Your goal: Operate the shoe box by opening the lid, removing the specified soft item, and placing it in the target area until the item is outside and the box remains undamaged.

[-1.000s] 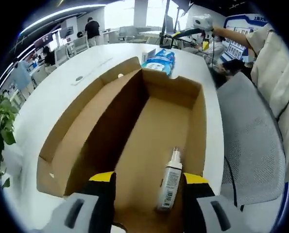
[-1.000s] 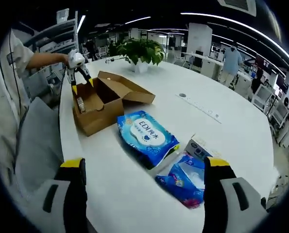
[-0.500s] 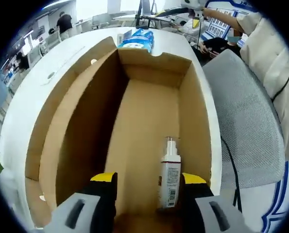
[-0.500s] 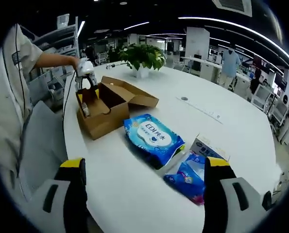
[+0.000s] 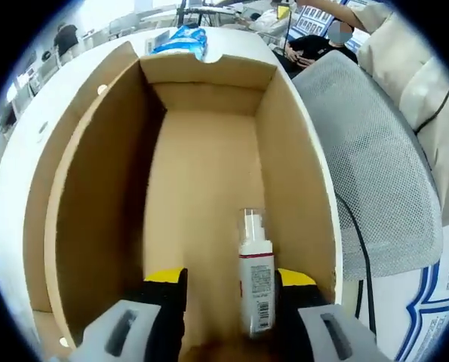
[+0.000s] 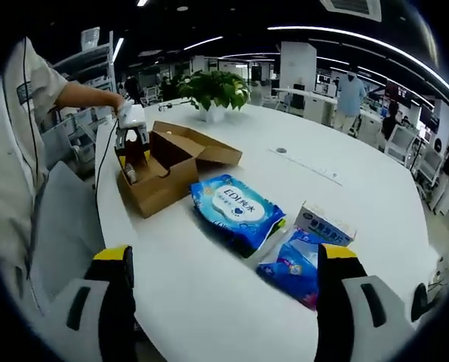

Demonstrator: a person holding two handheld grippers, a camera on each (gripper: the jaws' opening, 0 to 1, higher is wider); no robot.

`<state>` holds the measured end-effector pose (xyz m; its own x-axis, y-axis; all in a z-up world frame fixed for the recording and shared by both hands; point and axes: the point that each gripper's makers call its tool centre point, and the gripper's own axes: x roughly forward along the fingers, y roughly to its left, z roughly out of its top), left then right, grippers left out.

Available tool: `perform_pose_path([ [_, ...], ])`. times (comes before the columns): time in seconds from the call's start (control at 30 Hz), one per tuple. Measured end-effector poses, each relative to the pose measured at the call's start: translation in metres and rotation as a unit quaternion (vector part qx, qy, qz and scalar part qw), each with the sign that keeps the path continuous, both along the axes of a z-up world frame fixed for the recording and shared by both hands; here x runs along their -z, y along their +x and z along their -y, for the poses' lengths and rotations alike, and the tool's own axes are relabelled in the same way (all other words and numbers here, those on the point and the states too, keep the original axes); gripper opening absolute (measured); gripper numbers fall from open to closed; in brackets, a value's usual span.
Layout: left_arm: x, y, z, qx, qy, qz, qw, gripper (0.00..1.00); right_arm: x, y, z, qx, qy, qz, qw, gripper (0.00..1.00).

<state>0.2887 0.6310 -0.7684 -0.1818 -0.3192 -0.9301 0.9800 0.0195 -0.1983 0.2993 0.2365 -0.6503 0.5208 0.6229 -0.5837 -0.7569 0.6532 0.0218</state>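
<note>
An open brown cardboard box (image 5: 209,173) lies under my left gripper (image 5: 230,290), whose yellow-tipped jaws stand open and reach down into it. A white spray bottle (image 5: 256,283) lies on the box floor between the jaws, close to the right one. From the right gripper view, the same box (image 6: 164,177) sits at the table's left edge with the left gripper (image 6: 131,124) dipped into it. A blue pack of wipes (image 6: 235,207) lies on the table beside the box, also past the box's far wall (image 5: 180,39). My right gripper (image 6: 224,302) hangs open above the table, holding nothing.
A small white carton (image 6: 324,223) and a blue packet (image 6: 293,264) lie right of the wipes. A potted plant (image 6: 213,89) stands at the far side of the white table (image 6: 337,162). A grey mesh chair (image 5: 375,173) is beside the box, with a person's sleeve (image 5: 428,90) over it.
The left gripper has gone deeper into the box, so the spray bottle now lies between its jaws. The right gripper has hardly moved.
</note>
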Motion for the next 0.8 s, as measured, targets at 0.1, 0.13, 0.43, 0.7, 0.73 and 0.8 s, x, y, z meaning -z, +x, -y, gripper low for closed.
perform_pose_path([
  [0.1, 0.003, -0.004, 0.002, 0.005, 0.000, 0.000, 1.0000, 0.43, 0.001, -0.001, -0.001, 0.000, 0.001, -0.001, 1.0000, 0.96],
  [0.13, 0.004, -0.004, 0.002, 0.005, 0.000, 0.001, 1.0000, 0.42, 0.001, -0.002, -0.001, 0.000, 0.001, -0.001, 1.0000, 0.96],
  [0.43, 0.010, -0.007, 0.002, 0.010, -0.004, 0.010, 0.9999, 0.31, 0.000, -0.003, -0.008, -0.003, 0.012, 0.004, 0.9999, 0.96],
  [0.7, 0.012, -0.005, 0.005, 0.000, -0.010, 0.019, 0.9998, 0.23, -0.001, -0.004, -0.016, -0.002, 0.023, 0.007, 0.9997, 0.96],
  [0.73, 0.012, -0.005, 0.006, -0.002, -0.011, 0.019, 0.9998, 0.22, -0.001, -0.004, -0.017, -0.002, 0.025, 0.007, 0.9997, 0.96],
  [0.8, 0.012, -0.004, 0.008, -0.006, -0.014, 0.022, 0.9996, 0.22, -0.001, -0.004, -0.019, -0.002, 0.027, 0.008, 0.9996, 0.96],
])
